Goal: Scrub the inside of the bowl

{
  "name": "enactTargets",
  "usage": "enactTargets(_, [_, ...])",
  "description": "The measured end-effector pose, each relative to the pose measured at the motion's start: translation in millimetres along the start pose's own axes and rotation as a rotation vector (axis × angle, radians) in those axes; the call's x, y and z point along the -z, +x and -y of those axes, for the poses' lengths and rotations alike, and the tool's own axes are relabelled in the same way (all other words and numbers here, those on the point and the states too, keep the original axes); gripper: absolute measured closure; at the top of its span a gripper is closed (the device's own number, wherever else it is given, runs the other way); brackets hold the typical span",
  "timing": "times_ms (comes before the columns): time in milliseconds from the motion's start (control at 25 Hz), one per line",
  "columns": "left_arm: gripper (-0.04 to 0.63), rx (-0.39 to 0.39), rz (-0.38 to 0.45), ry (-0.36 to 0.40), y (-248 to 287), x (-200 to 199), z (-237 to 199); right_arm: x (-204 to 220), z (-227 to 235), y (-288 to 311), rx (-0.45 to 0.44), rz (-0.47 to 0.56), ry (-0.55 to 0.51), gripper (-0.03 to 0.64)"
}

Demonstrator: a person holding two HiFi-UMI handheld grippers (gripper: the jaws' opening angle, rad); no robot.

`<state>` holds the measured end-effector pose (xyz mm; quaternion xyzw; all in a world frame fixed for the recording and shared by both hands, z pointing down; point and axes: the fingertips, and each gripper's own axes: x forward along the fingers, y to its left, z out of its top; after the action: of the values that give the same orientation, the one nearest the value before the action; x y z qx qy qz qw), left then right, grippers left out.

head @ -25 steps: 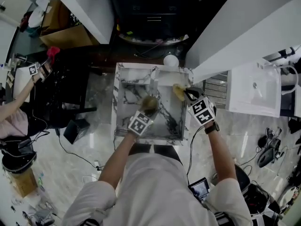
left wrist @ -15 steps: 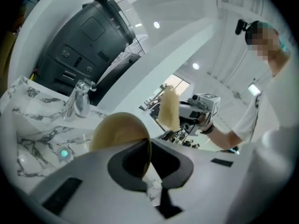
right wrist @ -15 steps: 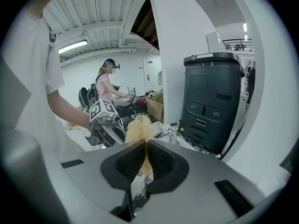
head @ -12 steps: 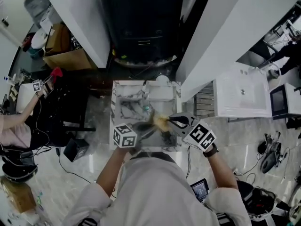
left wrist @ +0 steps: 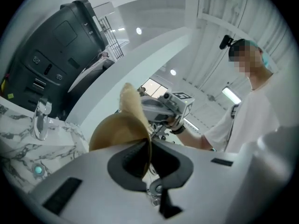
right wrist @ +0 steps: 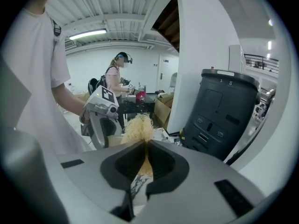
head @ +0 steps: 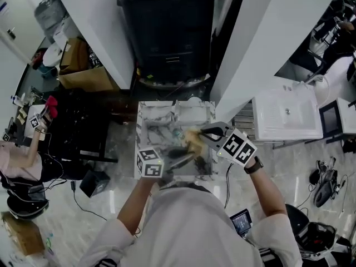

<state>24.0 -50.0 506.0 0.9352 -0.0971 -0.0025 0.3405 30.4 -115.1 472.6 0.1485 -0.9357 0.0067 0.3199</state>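
My left gripper [left wrist: 145, 154] is shut on the rim of a tan bowl [left wrist: 117, 130], which I hold up level above the marble sink [head: 142, 131]. In the head view the left gripper [head: 167, 161] is at centre with the bowl [head: 183, 154] just right of it. My right gripper [right wrist: 147, 155] is shut on a straw-coloured fibre scrubber [right wrist: 137, 126] and points down toward the bowl. The scrubber [head: 192, 139] hangs close beside the bowl; whether they touch I cannot tell. The inside of the bowl is hidden.
The sink has a faucet [left wrist: 41, 118] and a drain [left wrist: 38, 170]. A black bin [head: 167, 32] stands behind it between white walls. A white basin [head: 286, 115] sits to the right. Another person [right wrist: 117, 78] works at a dark table [head: 72, 132] at the left.
Both grippers have risen out of the sink with the bowl and the scrubber and come closer together. The left gripper has tipped up to point level.
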Motion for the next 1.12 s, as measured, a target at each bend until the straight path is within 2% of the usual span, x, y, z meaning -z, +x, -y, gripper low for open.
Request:
enactTargets(120, [0.577, 0.035, 0.013, 0.017, -3, -4, 15, 8, 11, 5, -0.006, -0.01, 0.01, 0.589])
enactTargets(280, [0.577, 0.084, 0.044, 0.015, -12, -12, 32, 13, 15, 14, -0.078, 0.027, 0.054, 0.589])
enactTargets(600, [0.577, 0.145, 0.208, -0.056, -24, -56, 48, 29, 14, 32, -0.164, 0.148, 0.241, 0.589])
enactTargets(880, [0.577, 0.124, 0.292, -0.079, -30, -78, 35, 39, -16, 46, -0.184, 0.183, 0.303, 0.589])
enactTargets(1120, [0.577, 0.028, 0.325, -0.069, -29, -88, 13, 39, -48, 38, -0.192, 0.152, 0.245, 0.589])
